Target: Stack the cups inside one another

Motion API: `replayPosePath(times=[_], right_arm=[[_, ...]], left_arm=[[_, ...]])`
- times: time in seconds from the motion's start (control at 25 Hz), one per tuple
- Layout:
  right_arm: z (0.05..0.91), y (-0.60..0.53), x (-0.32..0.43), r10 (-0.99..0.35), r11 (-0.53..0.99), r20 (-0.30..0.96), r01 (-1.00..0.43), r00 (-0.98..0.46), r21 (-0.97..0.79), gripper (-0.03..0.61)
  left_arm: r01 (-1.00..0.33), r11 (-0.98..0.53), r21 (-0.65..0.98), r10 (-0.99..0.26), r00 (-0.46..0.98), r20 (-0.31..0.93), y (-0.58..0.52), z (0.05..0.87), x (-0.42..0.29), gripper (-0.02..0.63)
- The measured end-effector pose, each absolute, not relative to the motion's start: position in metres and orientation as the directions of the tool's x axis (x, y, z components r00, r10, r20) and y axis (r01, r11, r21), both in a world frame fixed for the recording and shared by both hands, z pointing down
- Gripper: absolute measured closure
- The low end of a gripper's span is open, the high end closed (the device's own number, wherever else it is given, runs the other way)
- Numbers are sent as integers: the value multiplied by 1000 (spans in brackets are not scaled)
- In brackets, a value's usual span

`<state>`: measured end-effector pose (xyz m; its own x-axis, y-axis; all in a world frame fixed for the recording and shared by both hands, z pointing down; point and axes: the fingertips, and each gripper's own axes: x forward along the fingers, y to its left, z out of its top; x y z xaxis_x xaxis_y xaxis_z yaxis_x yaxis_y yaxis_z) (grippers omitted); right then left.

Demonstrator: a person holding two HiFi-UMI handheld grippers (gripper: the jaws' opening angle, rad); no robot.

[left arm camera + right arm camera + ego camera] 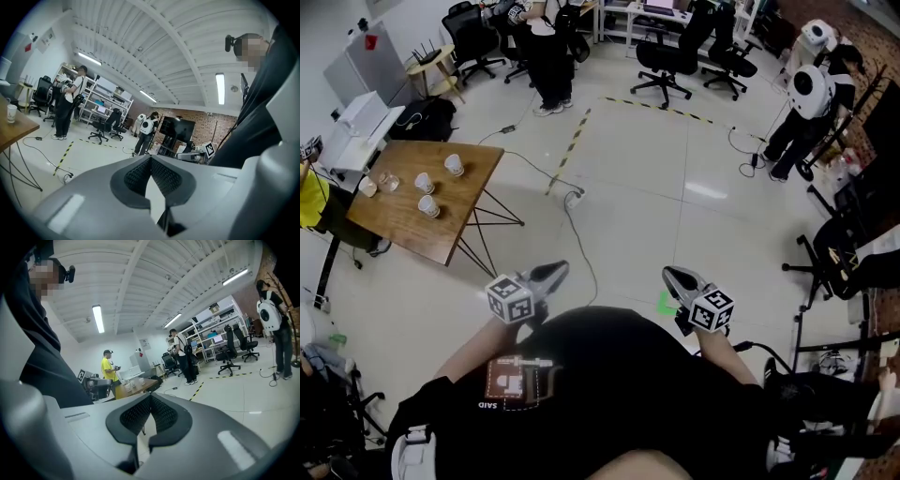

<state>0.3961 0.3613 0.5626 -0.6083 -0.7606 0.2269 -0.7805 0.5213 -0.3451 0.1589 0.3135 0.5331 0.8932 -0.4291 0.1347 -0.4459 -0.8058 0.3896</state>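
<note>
Several white cups (454, 165) stand apart on a wooden table (473, 202) at the far left of the head view, well away from me. One cup (11, 113) shows at the left edge of the left gripper view, and tiny cups (127, 386) sit on the table (140, 386) in the right gripper view. My left gripper (558, 270) and right gripper (670, 274) are held close to my body over bare floor, both shut with nothing between the jaws. In their own views, the left gripper (150, 157) and the right gripper (150, 394) show pads meeting at the tip.
A person in yellow (309, 202) stands at the table's left end. Cables (567, 202) and striped floor tape (572, 141) cross the floor between me and the table. Office chairs (666, 61) and people (546, 56) stand at the back, with stands and gear (839, 253) at the right.
</note>
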Motion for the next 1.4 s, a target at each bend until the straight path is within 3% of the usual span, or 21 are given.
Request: replayPosePath(times=[0.48, 1.0, 1.4], right_arm=[[568, 327, 413, -759, 507, 250, -787, -601, -351, 565], [540, 187, 361, -860, 361, 245, -873, -448, -327, 565], [545, 97, 359, -863, 330, 270, -881, -427, -339, 565]], left_arm=[[-445, -791, 419, -429, 893, 139, 279, 539, 173, 612], [-274, -872, 406, -257, 962, 96, 98, 529, 129, 612], [-263, -860, 438, -239, 965, 109, -2, 541, 127, 612]])
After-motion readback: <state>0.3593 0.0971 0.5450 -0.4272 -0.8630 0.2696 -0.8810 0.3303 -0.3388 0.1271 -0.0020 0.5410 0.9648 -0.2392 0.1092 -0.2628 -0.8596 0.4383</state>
